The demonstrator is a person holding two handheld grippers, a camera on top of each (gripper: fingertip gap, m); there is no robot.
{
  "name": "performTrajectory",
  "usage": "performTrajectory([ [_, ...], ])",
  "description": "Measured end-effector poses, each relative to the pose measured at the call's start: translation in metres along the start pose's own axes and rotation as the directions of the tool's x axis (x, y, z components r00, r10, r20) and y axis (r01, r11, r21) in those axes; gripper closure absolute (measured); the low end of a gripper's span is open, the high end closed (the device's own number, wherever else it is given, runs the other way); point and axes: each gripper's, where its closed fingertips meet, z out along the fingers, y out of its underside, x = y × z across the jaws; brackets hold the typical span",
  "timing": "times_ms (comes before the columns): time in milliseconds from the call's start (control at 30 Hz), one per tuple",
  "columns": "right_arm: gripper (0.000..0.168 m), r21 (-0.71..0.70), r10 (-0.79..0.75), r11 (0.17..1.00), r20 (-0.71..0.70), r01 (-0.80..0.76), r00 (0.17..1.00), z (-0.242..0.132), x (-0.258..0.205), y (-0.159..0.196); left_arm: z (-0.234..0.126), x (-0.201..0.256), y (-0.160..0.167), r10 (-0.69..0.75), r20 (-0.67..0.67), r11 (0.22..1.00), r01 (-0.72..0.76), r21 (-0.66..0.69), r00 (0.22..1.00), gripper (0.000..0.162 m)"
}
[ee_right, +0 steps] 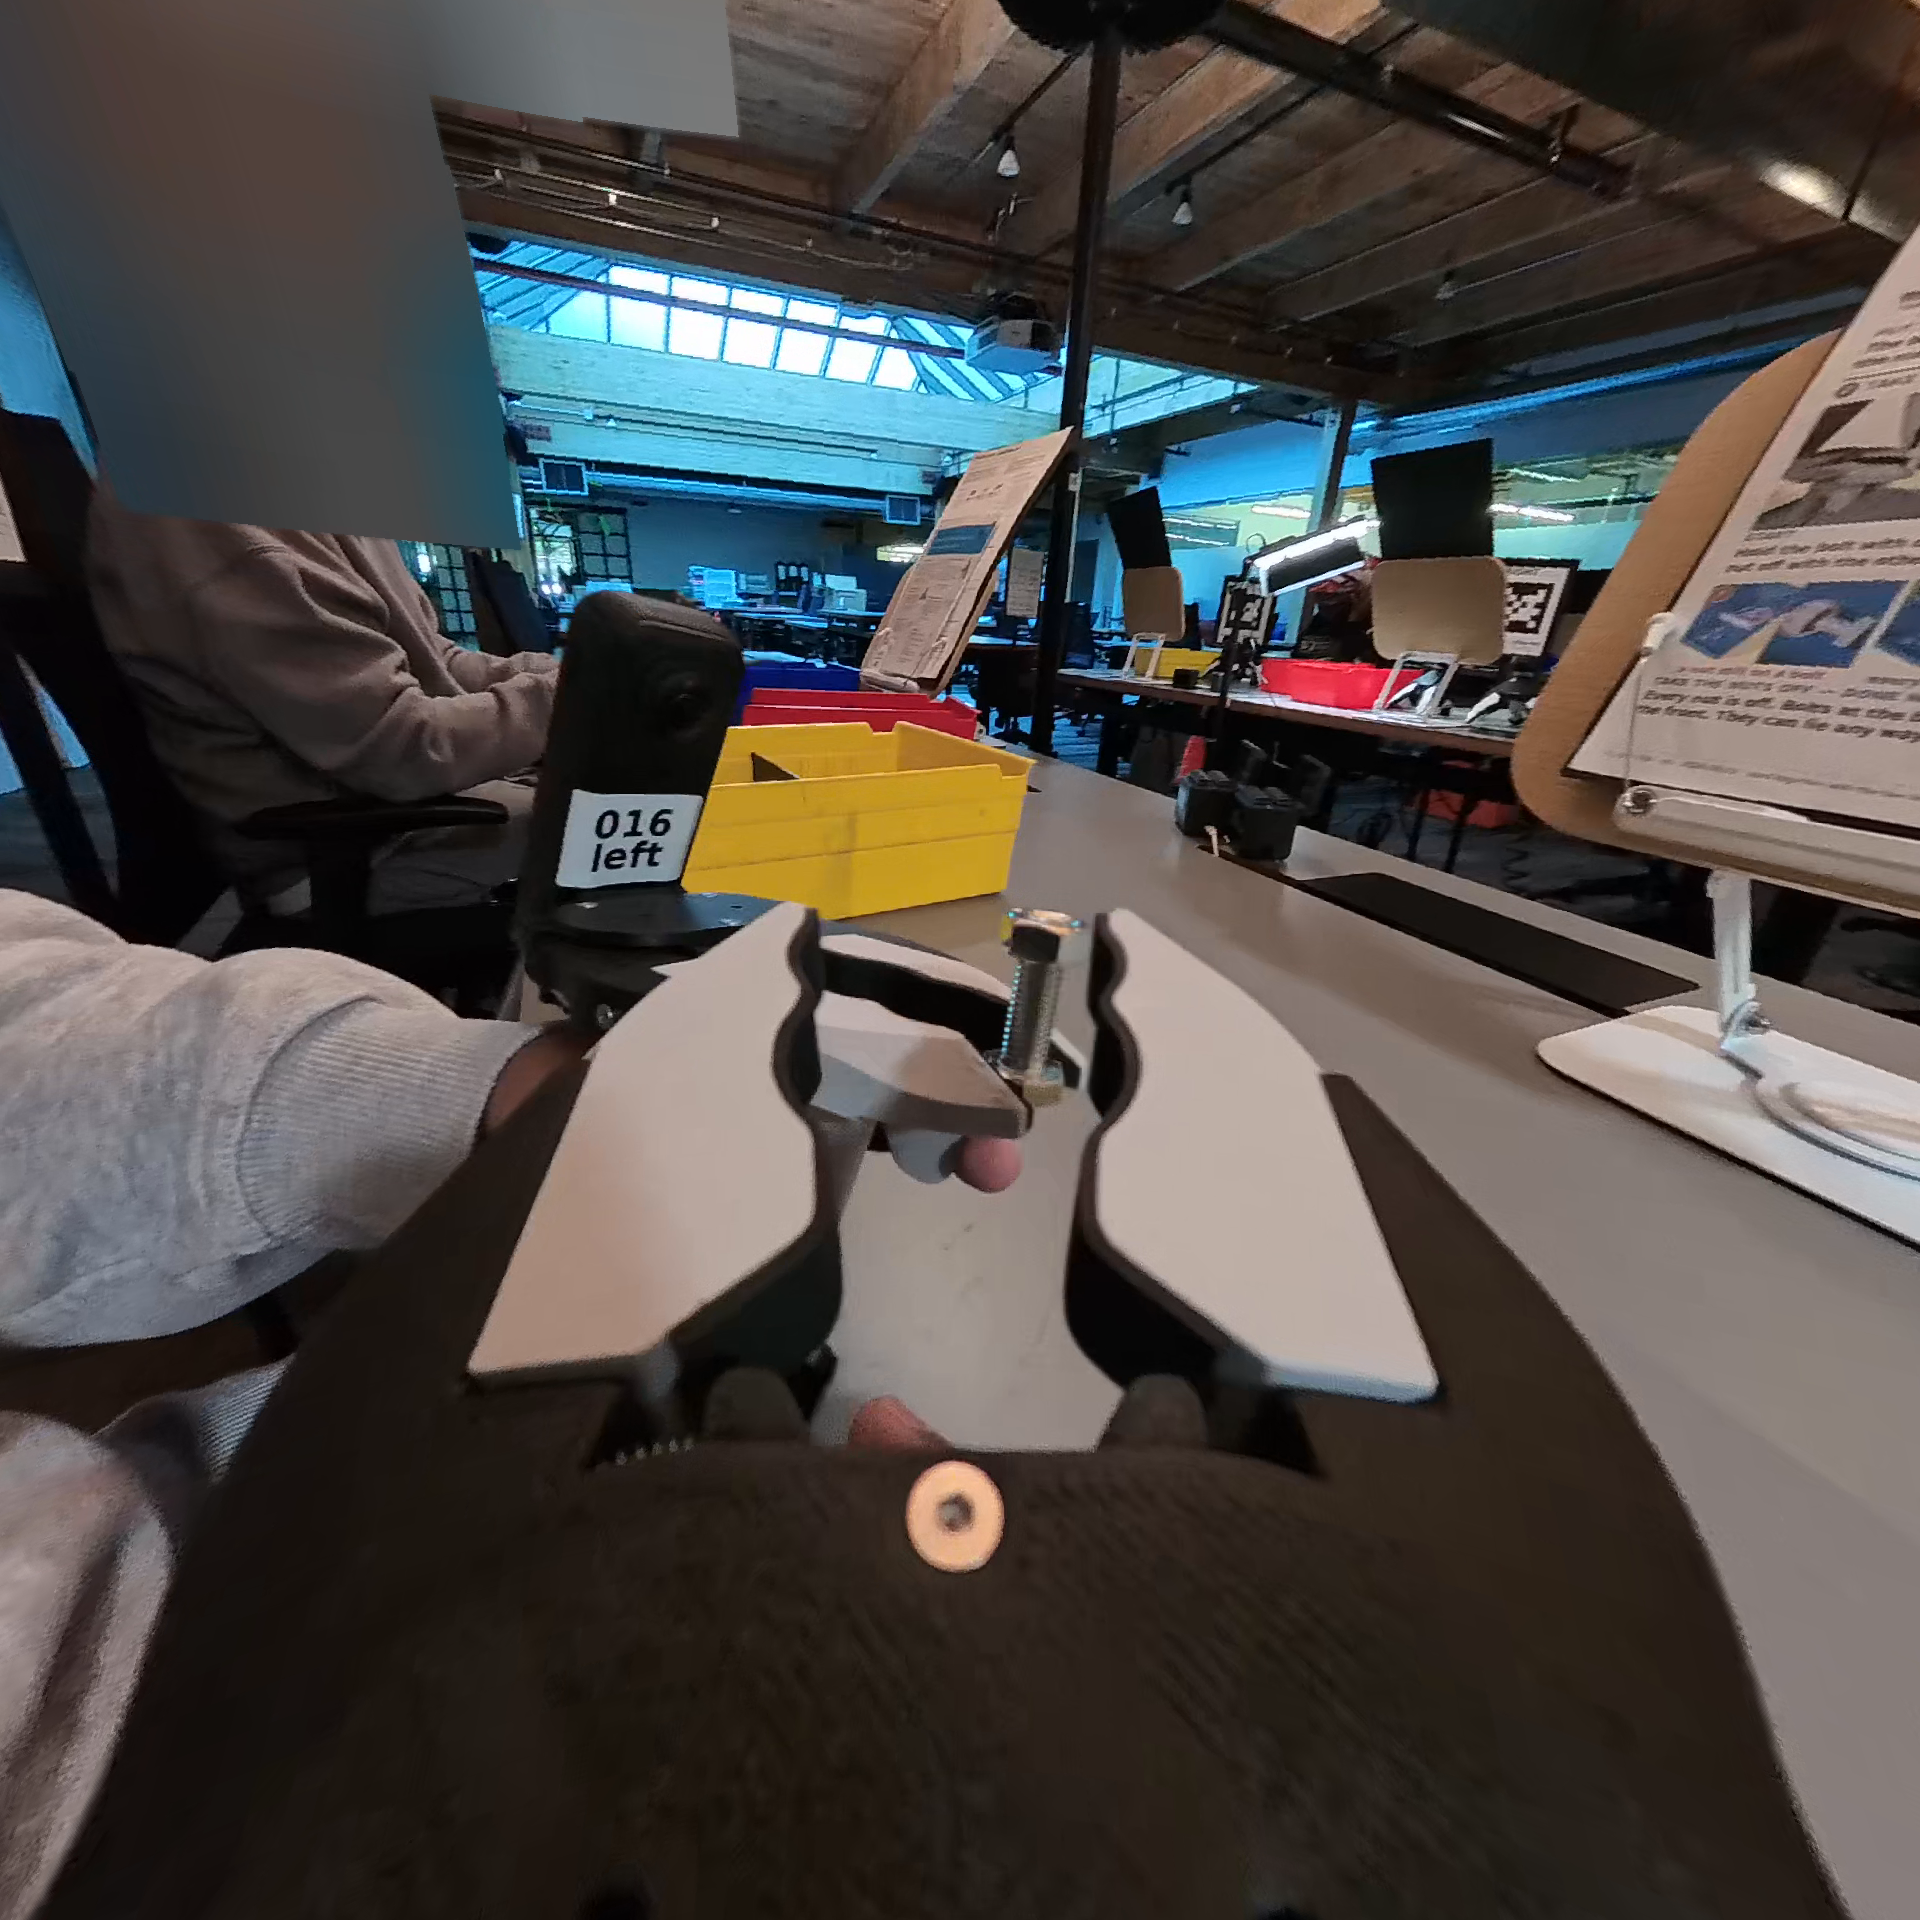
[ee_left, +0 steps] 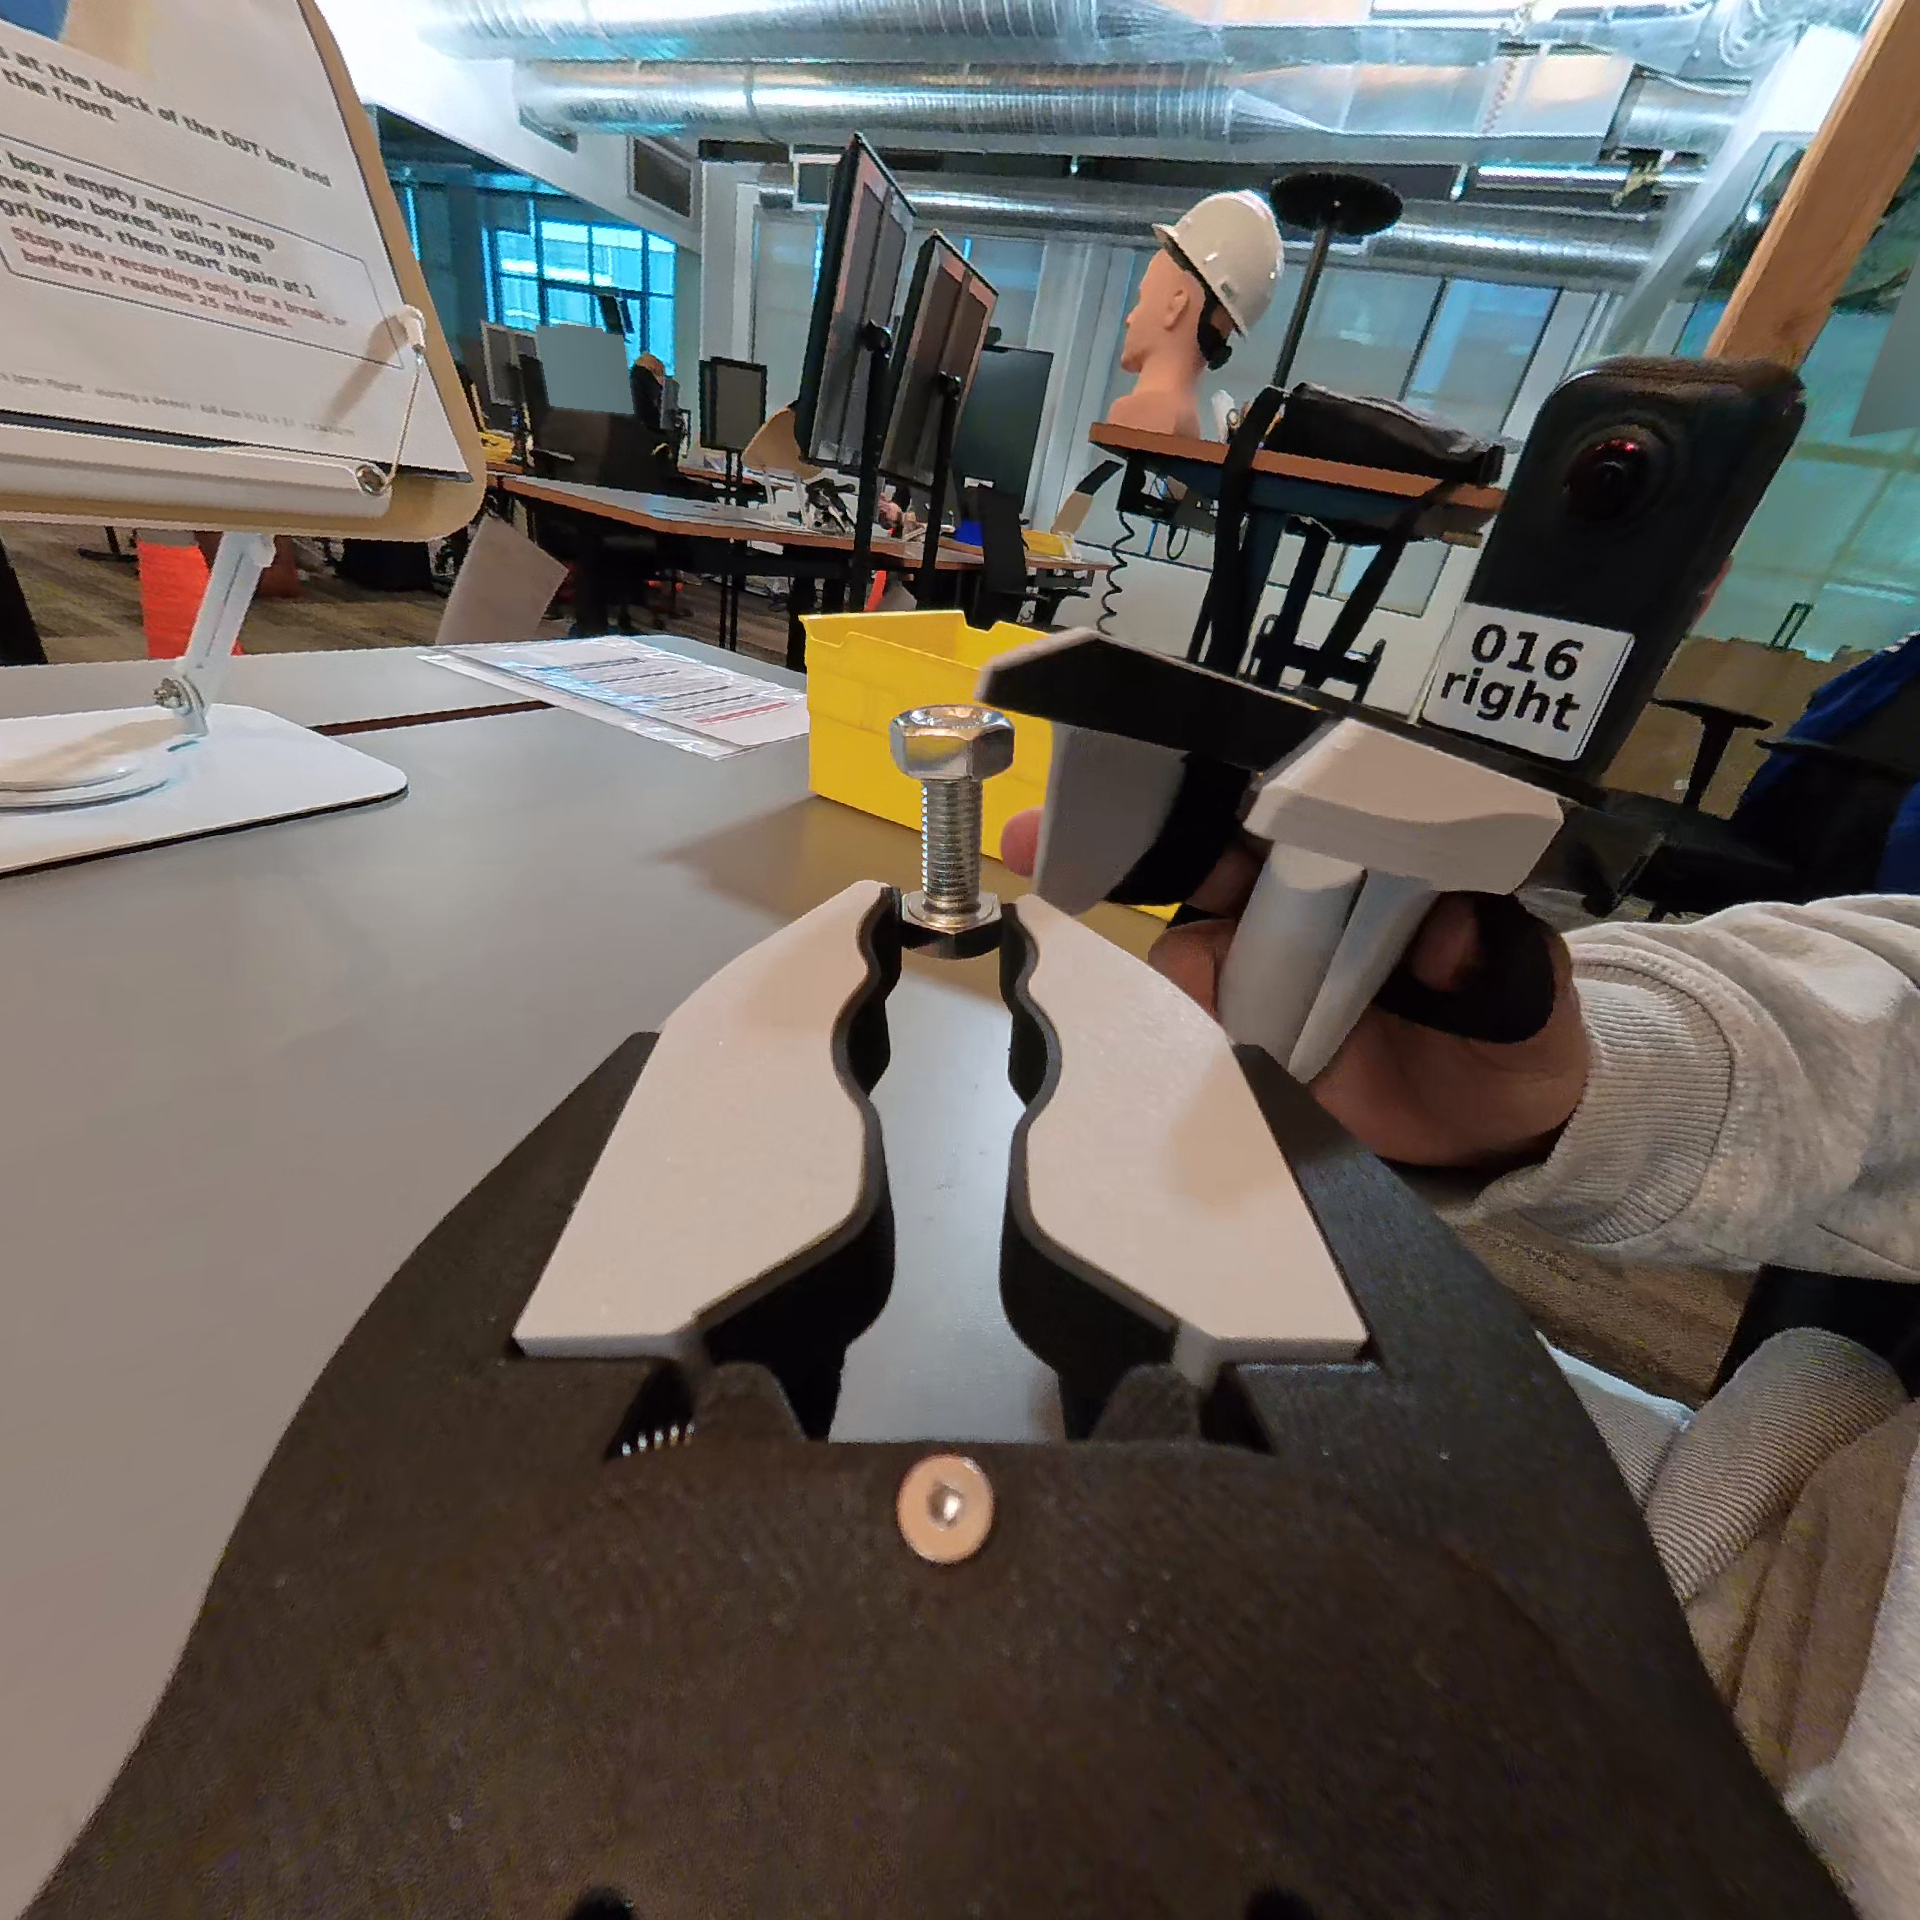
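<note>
While the left gripper (ee_left: 948, 914) clamps the nut (ee_left: 950, 914) at its fingertips, the steel bolt (ee_left: 952, 795) stands upright above the grey table (ee_left: 416, 987). Right gripper (ee_right: 956, 940) hangs wide, empty. Judged rigid, weighty, slick; hex head offers best purchase.

Your left hand-held gripper (ee_left: 948, 914): white fingers on a black body; the right hand-held gripper (ee_right: 954, 940) matches. Bolt (ee_left: 951, 810) and nut (ee_left: 949, 914) are shiny silver. Bin (ee_right: 862, 816) is yellow, surface (ee_left: 416, 935) plain grey. Your sleeve (ee_left: 1756, 1081) is light grey.
</note>
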Motion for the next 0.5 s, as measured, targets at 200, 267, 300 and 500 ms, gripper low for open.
performTrajectory([
  [200,0.119,-0.031,-0.015,0.999,0.032,0.016,0.999,0.004,-0.008,0.005,-0.001,-0.001,-0.001,-0.005,0.004,1.0,0.005,0.005,1.0,0.143],
  [267,0.13,-0.036,-0.04,0.999,0.035,0.041,0.999,0.002,-0.011,0.004,-0.001,-0.003,-0.001,0.0,0.015,1.0,0.0,0.008,1.0,0.143],
  [300,0.13,-0.031,-0.054,0.998,0.021,0.055,0.998,0.002,-0.009,0.002,-0.001,-0.003,-0.002,0.004,0.015,1.0,-0.004,0.011,1.0,0.143],
  [500,0.104,-0.005,-0.038,0.999,-0.031,0.038,0.999,0.0,-0.001,0.001,0.001,0.002,-0.001,0.008,0.007,1.0,-0.008,0.007,1.0,0.143],
])
